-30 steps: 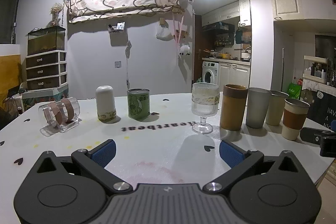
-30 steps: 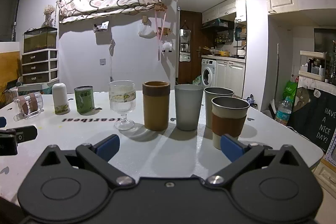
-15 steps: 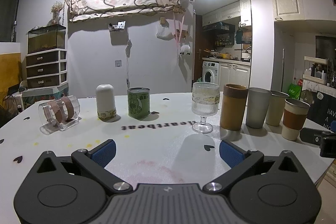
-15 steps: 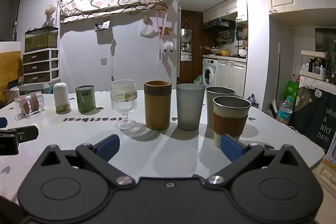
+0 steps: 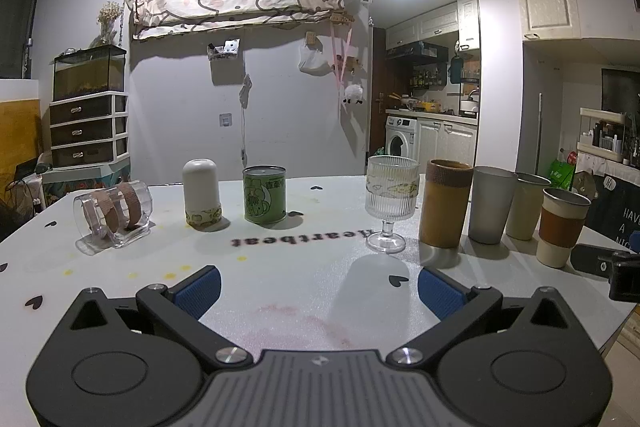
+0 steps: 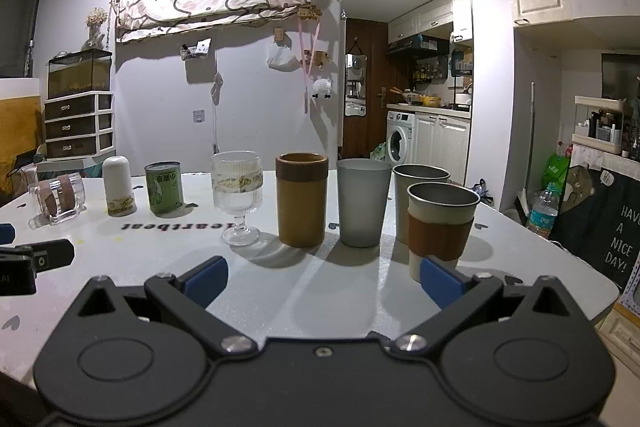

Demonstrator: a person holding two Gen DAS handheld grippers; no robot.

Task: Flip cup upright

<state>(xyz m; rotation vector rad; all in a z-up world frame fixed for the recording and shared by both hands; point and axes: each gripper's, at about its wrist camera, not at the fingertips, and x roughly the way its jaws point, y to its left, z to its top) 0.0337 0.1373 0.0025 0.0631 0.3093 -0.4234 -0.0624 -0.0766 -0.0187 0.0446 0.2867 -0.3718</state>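
A clear glass cup with brown bands lies on its side at the table's far left; it also shows in the right wrist view. A white cup stands upside down beside it. My left gripper is open and empty, low over the table, well short of the cups. My right gripper is open and empty, facing the row of upright cups, its right fingertip in front of the brown-sleeved cup.
On the white table stand a green can, a ribbed stemmed glass, a brown cup, a grey tumbler and a beige cup. The right table edge is close. Drawers stand far left.
Both views have drifted only slightly; the right gripper has shifted a little, so the cups sit slightly further right in its view. Nothing was grasped or moved.
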